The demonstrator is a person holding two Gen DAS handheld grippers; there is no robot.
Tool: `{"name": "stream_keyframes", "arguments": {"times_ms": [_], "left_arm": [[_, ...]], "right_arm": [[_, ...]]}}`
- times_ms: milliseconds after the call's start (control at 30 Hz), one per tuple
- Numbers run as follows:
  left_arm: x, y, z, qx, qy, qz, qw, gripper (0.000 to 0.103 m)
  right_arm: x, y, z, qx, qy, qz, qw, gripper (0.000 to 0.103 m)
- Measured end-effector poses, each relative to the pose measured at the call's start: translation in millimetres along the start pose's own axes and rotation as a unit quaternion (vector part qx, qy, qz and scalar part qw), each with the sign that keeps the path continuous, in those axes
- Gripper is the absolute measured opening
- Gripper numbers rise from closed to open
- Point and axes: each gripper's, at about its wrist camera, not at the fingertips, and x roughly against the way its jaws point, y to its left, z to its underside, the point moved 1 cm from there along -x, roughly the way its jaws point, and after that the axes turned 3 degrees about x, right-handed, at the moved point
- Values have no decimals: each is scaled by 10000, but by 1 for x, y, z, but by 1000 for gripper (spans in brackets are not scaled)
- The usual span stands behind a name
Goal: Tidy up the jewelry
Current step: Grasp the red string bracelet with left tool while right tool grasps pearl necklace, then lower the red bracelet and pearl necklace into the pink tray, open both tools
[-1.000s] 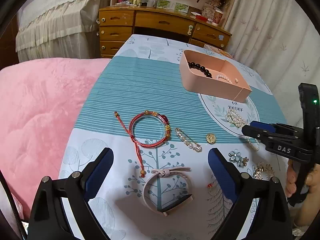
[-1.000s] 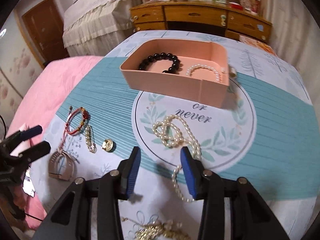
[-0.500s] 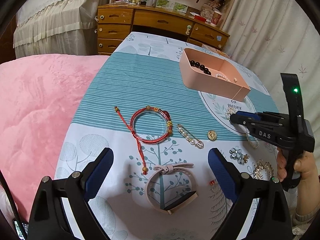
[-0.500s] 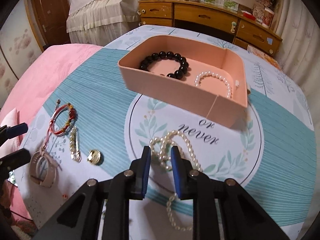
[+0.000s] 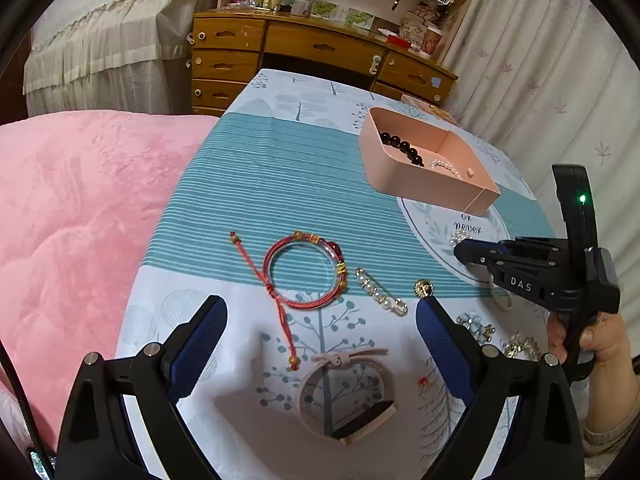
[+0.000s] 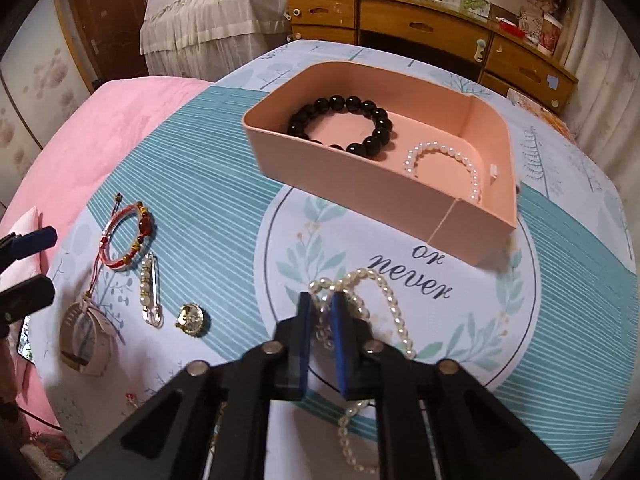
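A pink open box [image 6: 344, 172] holds a black bead bracelet [image 6: 344, 126] and a small pearl bracelet [image 6: 444, 164]. My right gripper [image 6: 322, 308] is shut on the long pearl necklace [image 6: 384, 292], which lies in front of the box; it also shows in the left wrist view [image 5: 460, 250]. My left gripper [image 5: 320, 344] is open and empty above a pink watch [image 5: 344, 396]. A red string bracelet [image 5: 304, 276], a pearl pin [image 5: 380, 292] and a gold charm [image 5: 424, 289] lie ahead of it.
Blue flower earrings [image 5: 476, 326] and gold chain pieces [image 5: 520, 346] lie by the right hand. A pink blanket [image 5: 72, 220] lies left of the table. A wooden dresser [image 5: 320, 56] stands behind the table's far end.
My right gripper has closed its jaws around the pearl necklace and moved forward toward the box. My left gripper has stayed open, drawing back a little.
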Motion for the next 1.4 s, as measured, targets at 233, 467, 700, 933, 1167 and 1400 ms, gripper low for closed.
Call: {"name": "stream_keyframes", "arguments": {"times_ms": [233, 467, 700, 933, 1167, 1400], "left_arm": [[-15, -10, -10, -179, 250, 96, 9995, 70], [-53, -17, -35, 106, 949, 399, 9946, 60], [-85, -18, -47, 626, 1635, 144, 9844, 39], [-95, -22, -53, 644, 1630, -404, 9837, 9], [-89, -19, -53, 608, 1491, -582, 9852, 7], [-42, -43, -70, 180, 1137, -353, 9927, 7]], "right_arm": [[26, -19, 14, -853, -380, -280, 9952, 5], [56, -39, 28, -1697, -856, -667, 9795, 5], [70, -43, 36, -1901, -1082, -928, 9714, 5], [75, -41, 40, -1851, -1138, -1096, 9699, 5], [87, -43, 44, -1885, -1227, -1258, 9662, 5], [121, -58, 29, -2027, -1459, -1395, 9582, 5]]}}
